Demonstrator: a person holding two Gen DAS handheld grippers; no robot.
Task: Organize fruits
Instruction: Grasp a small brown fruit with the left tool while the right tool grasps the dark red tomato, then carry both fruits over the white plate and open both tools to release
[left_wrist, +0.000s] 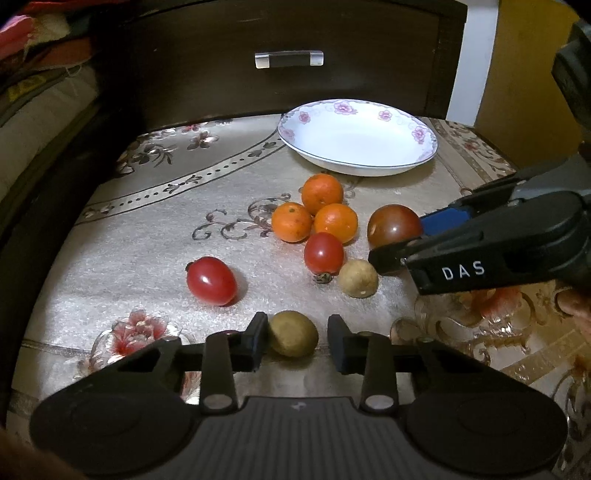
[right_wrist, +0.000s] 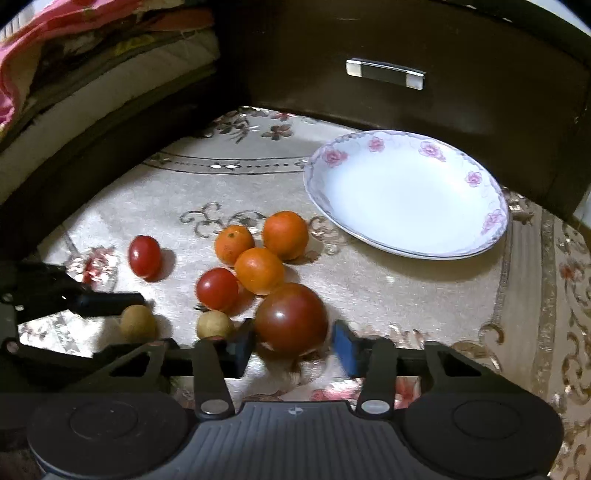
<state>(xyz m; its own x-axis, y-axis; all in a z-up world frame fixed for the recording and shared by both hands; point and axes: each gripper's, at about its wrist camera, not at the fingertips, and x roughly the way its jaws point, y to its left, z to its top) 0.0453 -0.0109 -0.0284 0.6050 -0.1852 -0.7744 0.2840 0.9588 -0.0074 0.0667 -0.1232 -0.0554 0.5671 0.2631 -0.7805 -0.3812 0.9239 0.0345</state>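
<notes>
Fruit lies on a floral cloth. My left gripper (left_wrist: 297, 338) is open with a tan longan (left_wrist: 293, 333) between its fingers, touching the left one. My right gripper (right_wrist: 291, 343) is open around a dark brown-red tomato (right_wrist: 291, 319), which also shows in the left wrist view (left_wrist: 394, 226). Three oranges (left_wrist: 317, 212) sit clustered, with a red cherry tomato (left_wrist: 323, 253) and a second longan (left_wrist: 358, 277) beside them. Another cherry tomato (left_wrist: 211, 281) lies apart at the left. An empty white flowered plate (left_wrist: 421, 134) stands behind the fruit.
A dark wooden drawer front with a handle (left_wrist: 289, 59) rises behind the plate. Folded bedding (right_wrist: 74, 55) is stacked at the left. The cloth's right part (right_wrist: 535, 295) has a gold border.
</notes>
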